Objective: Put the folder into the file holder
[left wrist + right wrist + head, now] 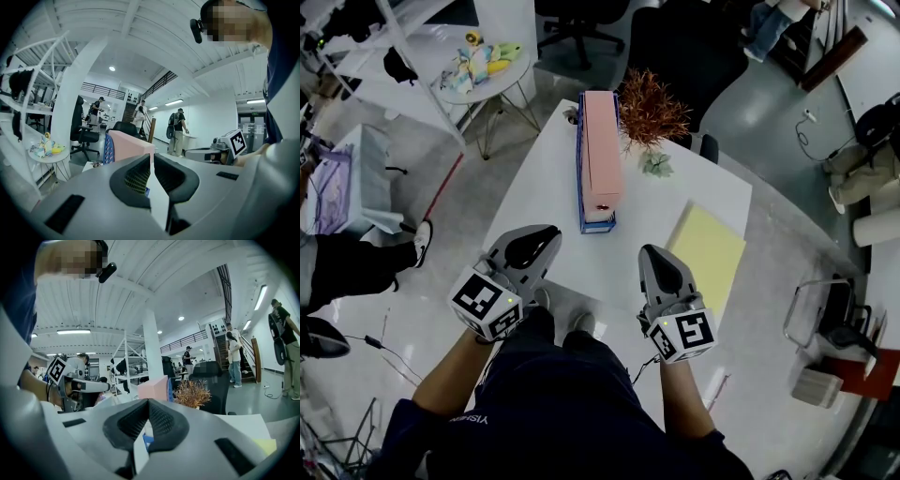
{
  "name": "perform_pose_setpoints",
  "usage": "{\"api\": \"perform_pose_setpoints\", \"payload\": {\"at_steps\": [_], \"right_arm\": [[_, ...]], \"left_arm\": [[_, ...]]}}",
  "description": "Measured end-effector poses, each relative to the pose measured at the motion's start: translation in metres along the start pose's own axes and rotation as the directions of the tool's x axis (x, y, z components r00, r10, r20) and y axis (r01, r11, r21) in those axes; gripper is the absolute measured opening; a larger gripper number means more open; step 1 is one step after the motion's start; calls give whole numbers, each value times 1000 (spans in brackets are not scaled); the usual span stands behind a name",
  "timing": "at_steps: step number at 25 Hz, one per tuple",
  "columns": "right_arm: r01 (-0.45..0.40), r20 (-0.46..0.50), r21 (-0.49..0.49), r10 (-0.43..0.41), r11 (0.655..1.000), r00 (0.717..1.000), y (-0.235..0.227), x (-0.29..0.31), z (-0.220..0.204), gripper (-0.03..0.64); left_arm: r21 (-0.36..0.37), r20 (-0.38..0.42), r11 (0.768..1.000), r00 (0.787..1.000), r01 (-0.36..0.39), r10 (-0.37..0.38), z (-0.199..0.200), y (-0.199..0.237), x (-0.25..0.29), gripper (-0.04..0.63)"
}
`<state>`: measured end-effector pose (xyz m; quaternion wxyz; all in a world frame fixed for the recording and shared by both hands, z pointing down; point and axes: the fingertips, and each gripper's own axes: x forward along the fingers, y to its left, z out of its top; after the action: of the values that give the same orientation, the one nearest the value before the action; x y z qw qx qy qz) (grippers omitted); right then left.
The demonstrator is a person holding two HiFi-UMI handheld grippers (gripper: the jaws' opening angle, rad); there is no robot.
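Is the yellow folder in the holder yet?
Not yet. Done: nothing; the yellow folder lies flat on the table, apart from the blue file holder. In hand: nothing; left gripper and right gripper jaws are shut, empty. Left: grab it, file it.

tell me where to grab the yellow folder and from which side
Best its outer edge, the one along the table's right rim, coming in level from that side with the right gripper, now shut. The yellow folder lies flat, so likely only an edge at the rim lets a jaw slip under.
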<state>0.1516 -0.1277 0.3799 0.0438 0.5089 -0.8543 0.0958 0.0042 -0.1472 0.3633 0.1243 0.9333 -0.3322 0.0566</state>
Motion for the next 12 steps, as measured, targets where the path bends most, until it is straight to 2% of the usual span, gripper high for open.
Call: {"api": "perform_pose_setpoints", "payload": {"at_steps": [12], "right_arm": [[1,-24,7,-1,1000,1000,0,1,-7,5]], "left_arm": [[1,-6,1000,1000,-1,1,-2,-1,0,49]]}}
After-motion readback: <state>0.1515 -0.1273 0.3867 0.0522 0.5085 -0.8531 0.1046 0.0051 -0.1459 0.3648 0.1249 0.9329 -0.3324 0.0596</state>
